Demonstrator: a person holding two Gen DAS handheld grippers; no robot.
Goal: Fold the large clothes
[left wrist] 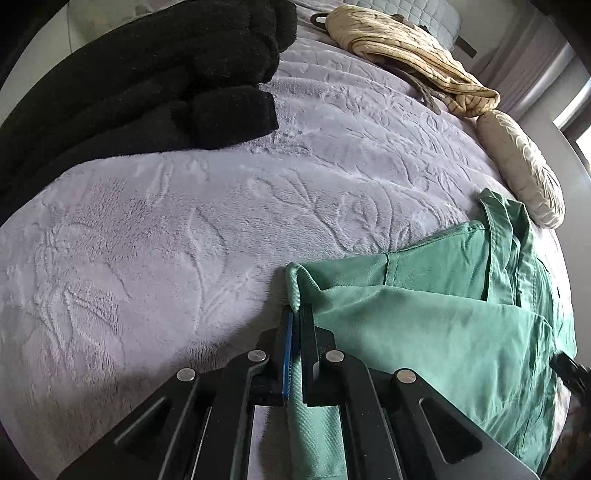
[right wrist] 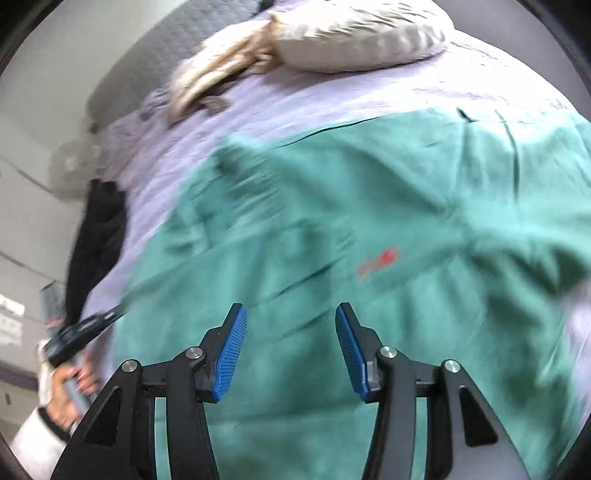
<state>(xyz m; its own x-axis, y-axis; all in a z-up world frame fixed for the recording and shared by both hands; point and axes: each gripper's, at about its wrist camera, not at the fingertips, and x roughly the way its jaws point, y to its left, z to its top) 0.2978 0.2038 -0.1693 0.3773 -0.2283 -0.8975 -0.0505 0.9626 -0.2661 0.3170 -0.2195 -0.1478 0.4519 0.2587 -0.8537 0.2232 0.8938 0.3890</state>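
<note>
A large green garment [left wrist: 443, 314] lies on a lavender embossed bedspread [left wrist: 184, 221]. My left gripper [left wrist: 297, 314] is shut on a fold of the green garment at its left edge; cloth runs between the jaws and hangs below. In the right wrist view the green garment [right wrist: 351, 221] spreads wide across the bed, with a small red mark [right wrist: 380, 260] on it. My right gripper [right wrist: 291, 321] is open and empty, hovering over the garment. The left gripper [right wrist: 92, 325] and the hand holding it show at the lower left. This view is motion-blurred.
A black fuzzy garment [left wrist: 147, 85] lies folded at the far left of the bed. A beige striped garment [left wrist: 406, 55] and a cream pillow [left wrist: 524, 166] lie toward the head. A pale pillow [right wrist: 351, 33] lies beyond the green garment. A grey headboard [right wrist: 166, 55] stands behind.
</note>
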